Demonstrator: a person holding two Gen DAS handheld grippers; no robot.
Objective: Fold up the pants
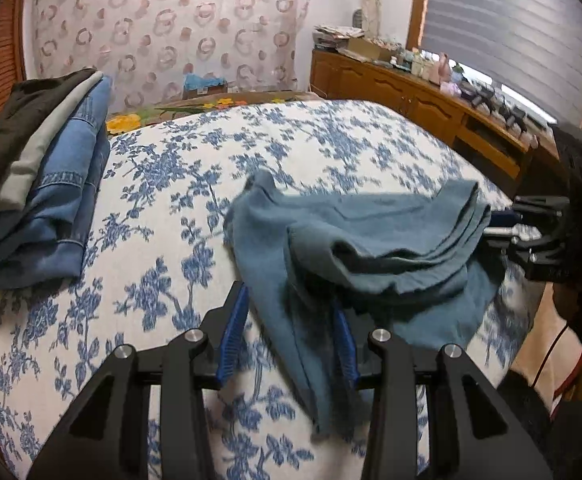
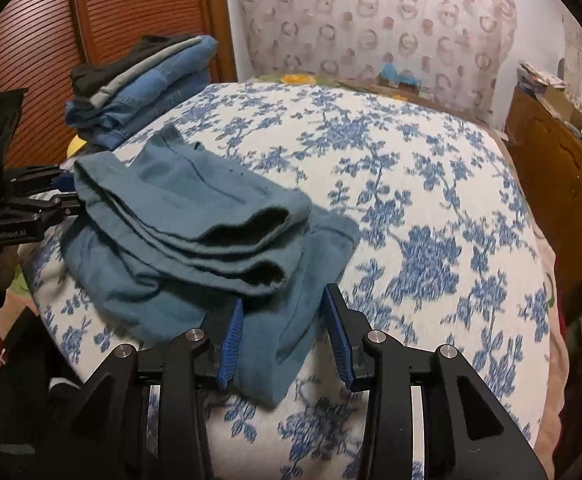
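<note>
Floral bedspread [image 2: 431, 200] under me, both my grippers, left gripper [image 1: 289, 336] & right gripper [image 2: 285, 334], w/ fingers apart around loose edges of teal pants [image 2: 195, 216], bunched half-folded mid-bed, so layers could slip & fold skew; folded stack [image 1: 39, 168] sits beyond.

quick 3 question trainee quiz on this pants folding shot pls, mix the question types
1. True or false: both grippers, left gripper and right gripper, have their fingers spread open around the teal pants.
2. Multiple choice: the stack of folded clothes on the floral bedspread has what on top? A) a dark garment B) yellow towel C) white shirt
3. Fill in: the pants' two leg openings face the ____ gripper.

Key: 1 true; 2 A; 3 right
</note>
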